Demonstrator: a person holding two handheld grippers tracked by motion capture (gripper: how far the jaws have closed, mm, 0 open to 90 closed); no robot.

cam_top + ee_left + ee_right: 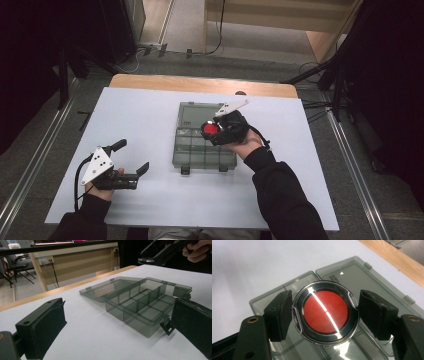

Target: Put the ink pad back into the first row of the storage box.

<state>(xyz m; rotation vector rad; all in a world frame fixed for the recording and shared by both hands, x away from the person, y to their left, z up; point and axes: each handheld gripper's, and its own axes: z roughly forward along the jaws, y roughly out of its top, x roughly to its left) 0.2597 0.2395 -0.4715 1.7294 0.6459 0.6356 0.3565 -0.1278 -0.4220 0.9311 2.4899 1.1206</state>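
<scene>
A smoky transparent compartment box lies open at mid-table, its lid folded flat on the far side. My right gripper hovers over the box, shut on a round red disc in a clear, silver-rimmed case. Its two black pads press the disc's rim from opposite sides. The disc faces upward. My left gripper rests low on the white table left of the box, open and holding nothing. In the left gripper view the box shows bare dividers, with the right gripper above it.
The white table sheet has a wooden edge at the far side. Beyond it are grey floor, cables and dark stands. Black latches stick out of the box's near wall.
</scene>
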